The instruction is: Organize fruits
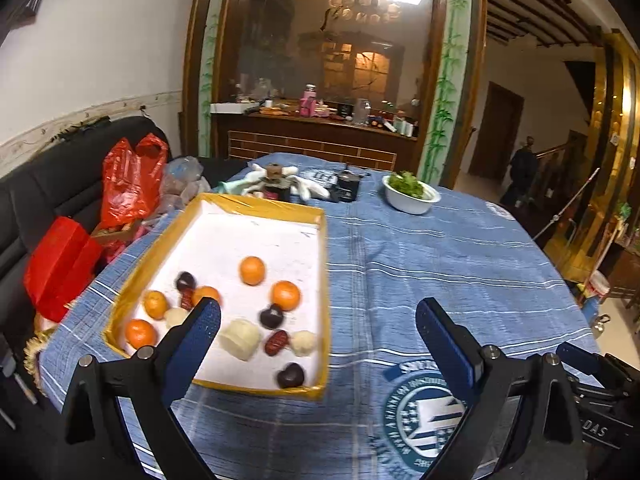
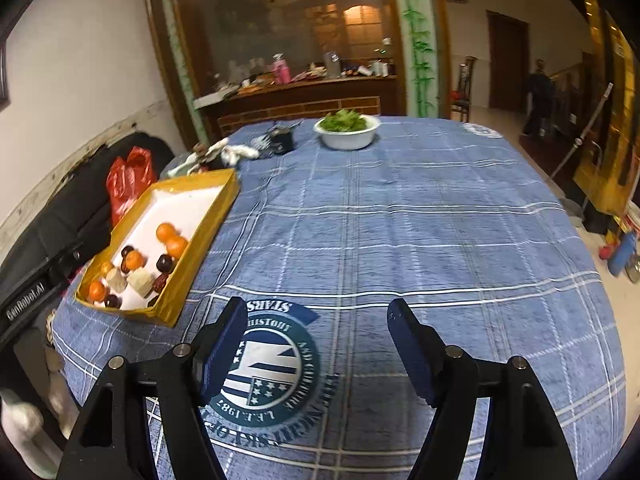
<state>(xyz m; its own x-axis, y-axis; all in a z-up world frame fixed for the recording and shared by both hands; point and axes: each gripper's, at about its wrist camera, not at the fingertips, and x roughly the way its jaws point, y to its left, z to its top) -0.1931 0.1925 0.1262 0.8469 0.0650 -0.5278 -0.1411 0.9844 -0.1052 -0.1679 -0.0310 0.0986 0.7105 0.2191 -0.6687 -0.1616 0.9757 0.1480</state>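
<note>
your left gripper point(image 1: 318, 316) stands wide apart with nothing in it, matte black arms and blue ribbed pads over a woven blue plaid tablecloth point(image 1: 440, 264). the shallow cardboard tray point(image 1: 256, 204) (yellow rim, white floor) sits at ten o'clock from it, its left pad overlapping the near edge; inside lie round oranges point(image 1: 252, 270), glossy dark fruits point(image 1: 271, 316), wrinkled red dates point(image 1: 277, 342) and pale blocky pieces point(image 1: 240, 338). your right gripper point(image 2: 318, 316) is also spread and empty above a round printed crest point(image 2: 264, 368) reading "stars" and "1987"; the tray is at ten o'clock, well apart.
</note>
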